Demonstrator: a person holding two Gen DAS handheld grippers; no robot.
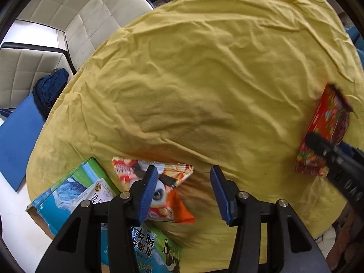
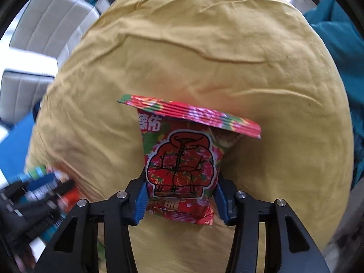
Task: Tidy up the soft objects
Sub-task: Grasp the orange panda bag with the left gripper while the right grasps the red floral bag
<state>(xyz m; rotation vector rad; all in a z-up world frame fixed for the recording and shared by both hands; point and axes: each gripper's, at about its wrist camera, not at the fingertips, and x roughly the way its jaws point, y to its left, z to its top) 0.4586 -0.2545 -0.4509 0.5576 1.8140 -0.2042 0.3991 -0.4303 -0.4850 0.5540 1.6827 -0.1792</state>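
A wrinkled yellow cloth (image 1: 204,79) covers the table. My right gripper (image 2: 180,199) is shut on a red floral snack packet (image 2: 182,159) and holds it over the cloth (image 2: 204,56). The same packet (image 1: 325,132) and right gripper (image 1: 329,152) show at the right of the left wrist view. My left gripper (image 1: 184,193) is open and empty. Its left finger hangs over an orange snack packet (image 1: 163,182) with a cartoon figure, lying on the cloth.
A blue-green carton (image 1: 75,195) lies at the cloth's near left edge. A white padded chair (image 1: 27,68) with a dark blue yarn bundle (image 1: 49,88) and a blue mat (image 1: 18,141) are at the left. Teal fabric (image 2: 336,34) lies at the right.
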